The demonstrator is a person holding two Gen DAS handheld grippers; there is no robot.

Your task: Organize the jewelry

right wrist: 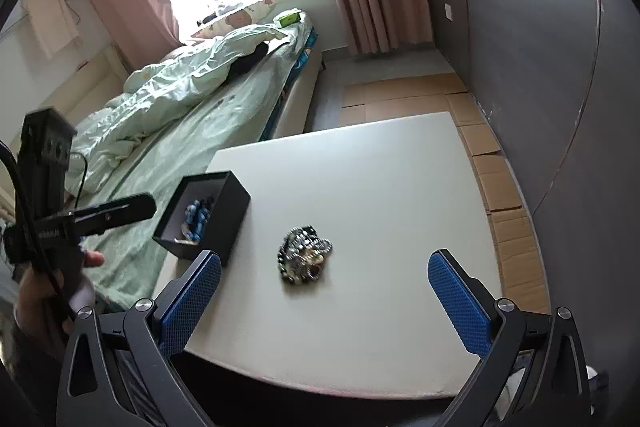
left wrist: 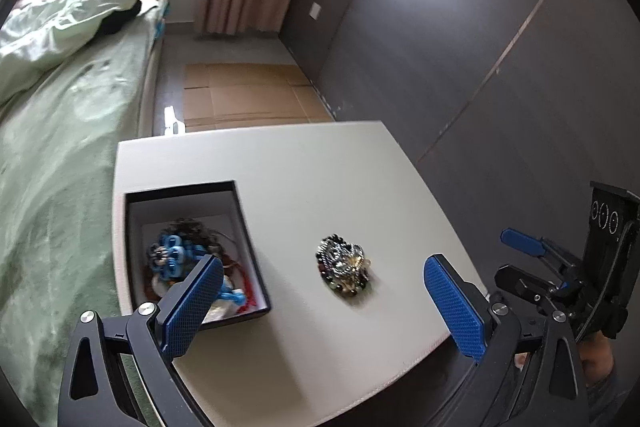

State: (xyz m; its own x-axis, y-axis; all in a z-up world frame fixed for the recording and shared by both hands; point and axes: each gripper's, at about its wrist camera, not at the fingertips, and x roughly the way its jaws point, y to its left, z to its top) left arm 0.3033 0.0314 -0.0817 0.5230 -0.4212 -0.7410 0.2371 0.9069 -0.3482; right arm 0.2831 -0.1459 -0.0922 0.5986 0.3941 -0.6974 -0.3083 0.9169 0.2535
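A tangled heap of beaded and metal jewelry lies near the middle of the white table. To its left stands an open black box with blue and red jewelry inside. My left gripper is open, hovering above the table's near edge, its left finger over the box. My right gripper is open too, held above the near side of the table with the heap ahead between its fingers. The right gripper's blue tips show at the right of the left wrist view.
A bed with green bedding runs along the table's left side. Flattened cardboard covers the floor beyond and to the right. A dark grey wall stands on the right. A hand holds the left gripper.
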